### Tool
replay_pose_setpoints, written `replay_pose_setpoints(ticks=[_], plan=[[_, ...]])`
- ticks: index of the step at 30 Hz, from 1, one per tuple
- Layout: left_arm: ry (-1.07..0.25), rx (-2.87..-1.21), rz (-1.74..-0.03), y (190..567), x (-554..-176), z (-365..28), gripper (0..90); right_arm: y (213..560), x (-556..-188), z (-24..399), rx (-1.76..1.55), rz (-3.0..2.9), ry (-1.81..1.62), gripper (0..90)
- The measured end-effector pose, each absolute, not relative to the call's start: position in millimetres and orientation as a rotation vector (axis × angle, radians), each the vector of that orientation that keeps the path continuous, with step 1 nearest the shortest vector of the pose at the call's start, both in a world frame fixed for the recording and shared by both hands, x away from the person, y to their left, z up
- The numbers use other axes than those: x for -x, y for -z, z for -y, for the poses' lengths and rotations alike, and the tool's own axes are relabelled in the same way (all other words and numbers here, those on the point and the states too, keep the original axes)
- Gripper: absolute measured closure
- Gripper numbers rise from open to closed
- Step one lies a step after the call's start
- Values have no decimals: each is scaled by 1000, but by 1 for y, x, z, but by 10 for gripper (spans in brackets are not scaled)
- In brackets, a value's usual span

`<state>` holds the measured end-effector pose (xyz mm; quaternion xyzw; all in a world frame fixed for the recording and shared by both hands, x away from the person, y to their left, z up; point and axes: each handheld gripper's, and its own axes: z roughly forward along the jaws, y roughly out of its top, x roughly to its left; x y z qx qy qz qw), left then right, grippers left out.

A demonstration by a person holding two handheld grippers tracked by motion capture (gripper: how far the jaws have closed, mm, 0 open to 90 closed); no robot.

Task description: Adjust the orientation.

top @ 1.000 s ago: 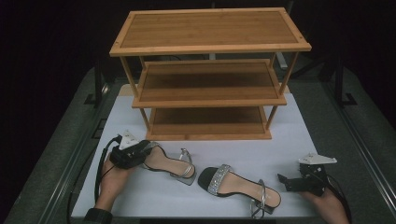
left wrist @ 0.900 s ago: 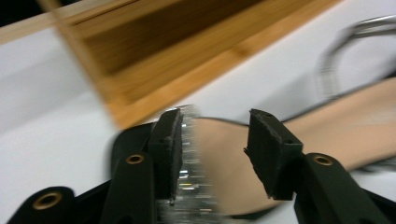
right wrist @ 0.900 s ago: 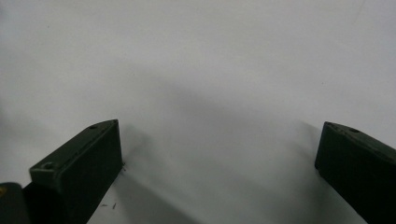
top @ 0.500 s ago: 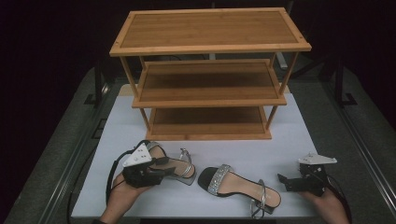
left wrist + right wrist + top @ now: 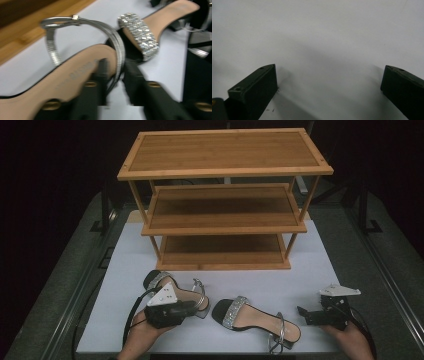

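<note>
Two tan sandals with rhinestone toe bands lie on the white mat (image 5: pixel 125 270). My left gripper (image 5: pixel 192 309) sits at the heel end of the left sandal (image 5: pixel 172 287). In the left gripper view its jaws (image 5: pixel 116 67) are closed narrowly on that sandal's (image 5: pixel 75 75) back rim and silver heel strap (image 5: pixel 120 50), one jaw on the insole, one outside. The right sandal (image 5: pixel 257 320) lies just beyond, its band (image 5: pixel 140 35) close by. My right gripper (image 5: pixel 305 315) rests open at the mat's right front, with bare mat between its jaws (image 5: pixel 329 72).
A three-tier wooden shoe rack (image 5: pixel 225 170) stands at the back of the mat, with nothing on its shelves. Grey table edges and dark rails run along both sides. Cables trail from both grippers.
My left gripper has travelled right along the left sandal, from its toe side to its heel, and closed on the back rim. The right gripper has stayed still.
</note>
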<state>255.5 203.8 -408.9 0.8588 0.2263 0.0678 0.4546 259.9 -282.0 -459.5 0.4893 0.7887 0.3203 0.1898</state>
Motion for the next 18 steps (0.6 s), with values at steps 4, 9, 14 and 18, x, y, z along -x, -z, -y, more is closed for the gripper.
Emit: replay_pose_setpoints(ticks=[4, 9, 14, 18], plan=[[-228, -2138, -571, 401, -252, -206, 862, 459, -260, 282, -1375, -2217, -901, 2], [-233, -2111, -601, 394, -248, -223, 867, 459, -260, 282, -1375, -2217, -901, 3], [-225, -2096, -651, 391, -237, -243, 867, 460, -260, 282, -1374, -2217, -901, 2], [-252, -2086, -689, 388, -229, -259, 865, 459, -260, 282, -1375, -2217, -901, 2]])
